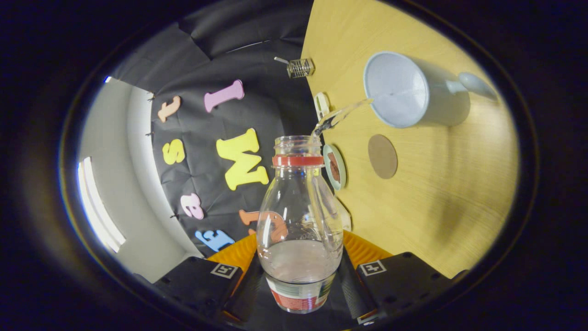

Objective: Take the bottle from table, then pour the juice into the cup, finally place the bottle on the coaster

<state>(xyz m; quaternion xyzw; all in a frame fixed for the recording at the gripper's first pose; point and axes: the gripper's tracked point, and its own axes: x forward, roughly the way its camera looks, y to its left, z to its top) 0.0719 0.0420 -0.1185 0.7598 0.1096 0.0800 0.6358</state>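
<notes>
We are holding the bottle (299,220) between the fingers of the gripper (298,276), both pressing on its lower body near the labelled base, jaws closed down to the bottle's width w/ no slack showing. We are gripping low, we judge, so the neck and mouth stay free ahead of the fingers and nothing blocks the pour. Whole rig is rolled over sideways: the table (413,220) is reading as a wall off to one side of the fingers, which is why the liquid is pooling against one side of the bottle. A thin stream of juice (342,115) is leaving the mouth and arcing into the cup (404,89), beyond the fingertips and well past the bottle's mouth. Cup's open mouth is facing us, so aim looks OK; stream is touching the cup's rim area, a bit marginal, risk of dribble down the outside. The coaster (382,156) is lying flat on the table, beyond the fingers, betw. bottle mouth and cup, apart from both. Judgement: pour step in hand, approx. mid-task; some liquid is left near the base. Next: righting the bottle, then setting it on the coaster.
</notes>
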